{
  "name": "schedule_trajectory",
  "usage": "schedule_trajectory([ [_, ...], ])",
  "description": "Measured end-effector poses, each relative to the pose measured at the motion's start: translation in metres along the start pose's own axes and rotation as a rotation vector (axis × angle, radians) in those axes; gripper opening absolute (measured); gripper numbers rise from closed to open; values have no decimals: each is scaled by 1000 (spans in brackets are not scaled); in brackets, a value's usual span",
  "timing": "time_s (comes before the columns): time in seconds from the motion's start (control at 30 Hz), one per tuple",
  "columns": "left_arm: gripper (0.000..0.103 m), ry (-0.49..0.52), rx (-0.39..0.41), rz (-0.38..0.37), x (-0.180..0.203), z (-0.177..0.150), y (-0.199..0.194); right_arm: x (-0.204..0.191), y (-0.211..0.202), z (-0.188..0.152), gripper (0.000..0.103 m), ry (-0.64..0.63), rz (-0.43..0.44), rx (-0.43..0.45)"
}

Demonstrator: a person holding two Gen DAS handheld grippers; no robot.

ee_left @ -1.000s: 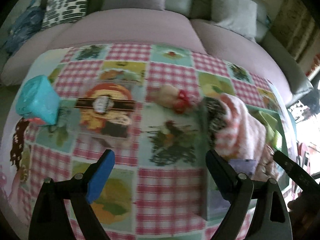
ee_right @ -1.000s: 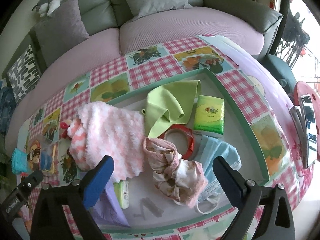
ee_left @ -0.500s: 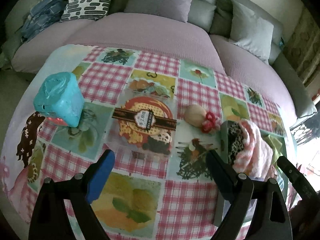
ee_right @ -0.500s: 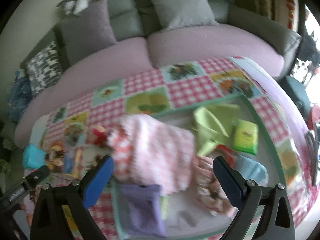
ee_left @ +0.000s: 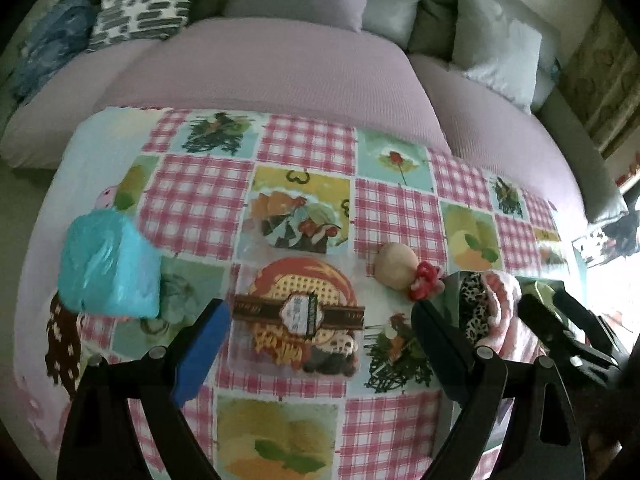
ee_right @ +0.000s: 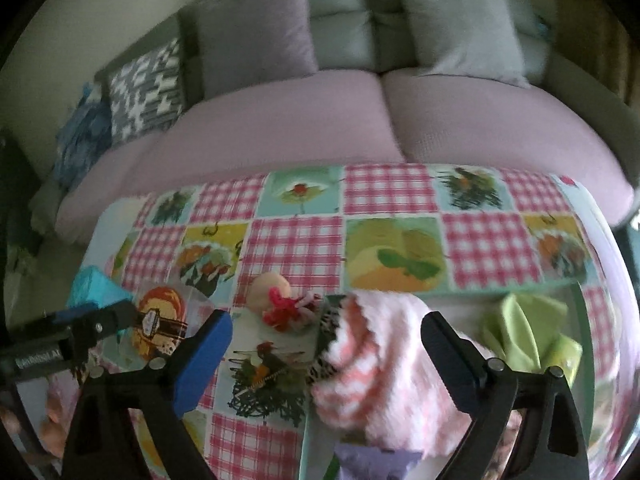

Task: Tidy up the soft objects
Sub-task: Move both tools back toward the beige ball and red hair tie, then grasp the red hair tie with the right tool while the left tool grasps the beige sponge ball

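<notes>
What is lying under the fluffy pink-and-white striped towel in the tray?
A leopard-print cloth shows at the pink-and-white towel's left edge, and a lilac fabric pokes out beneath its near edge. How far either runs underneath, and anything else below, is covered by the towel.

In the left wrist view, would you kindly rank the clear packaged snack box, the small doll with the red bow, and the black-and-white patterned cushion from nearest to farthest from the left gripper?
Measured from the left gripper, whose jaws are open and empty:
1. Clear snack box, on the tablecloth right between the fingers.
2. Small doll, farther up and to the right on the table.
3. Patterned cushion, far back on the sofa, upper left.
</notes>
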State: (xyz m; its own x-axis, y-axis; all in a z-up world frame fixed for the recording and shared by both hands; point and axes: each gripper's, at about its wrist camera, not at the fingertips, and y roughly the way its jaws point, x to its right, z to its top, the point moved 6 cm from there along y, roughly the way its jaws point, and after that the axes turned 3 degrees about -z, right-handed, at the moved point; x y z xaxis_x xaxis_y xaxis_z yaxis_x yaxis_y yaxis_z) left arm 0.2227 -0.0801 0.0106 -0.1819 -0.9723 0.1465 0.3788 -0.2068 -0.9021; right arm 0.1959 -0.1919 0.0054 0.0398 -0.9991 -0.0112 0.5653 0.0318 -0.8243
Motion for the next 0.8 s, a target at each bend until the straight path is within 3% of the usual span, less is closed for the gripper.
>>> schedule_trajectory([
  [0.27, 92, 26, -92, -7, 7, 36, 23, -58, 43, 18, 89, -195, 26, -140],
  [0.33, 92, -17, -127, -24, 2, 42, 35, -66, 54, 18, 87, -242, 17, -170],
  [0.47, 92, -31, -166, 28, -3, 50, 54, -79, 73, 17, 85, -301, 18, -225],
  [0.6, 92, -76, -219, -4, -6, 55, 70, -95, 91, 13, 85, -374, 36, -280],
  [0.8, 92, -88, -232, 15, -15, 62, 81, -113, 117, 3, 85, -499, -5, -349],
])
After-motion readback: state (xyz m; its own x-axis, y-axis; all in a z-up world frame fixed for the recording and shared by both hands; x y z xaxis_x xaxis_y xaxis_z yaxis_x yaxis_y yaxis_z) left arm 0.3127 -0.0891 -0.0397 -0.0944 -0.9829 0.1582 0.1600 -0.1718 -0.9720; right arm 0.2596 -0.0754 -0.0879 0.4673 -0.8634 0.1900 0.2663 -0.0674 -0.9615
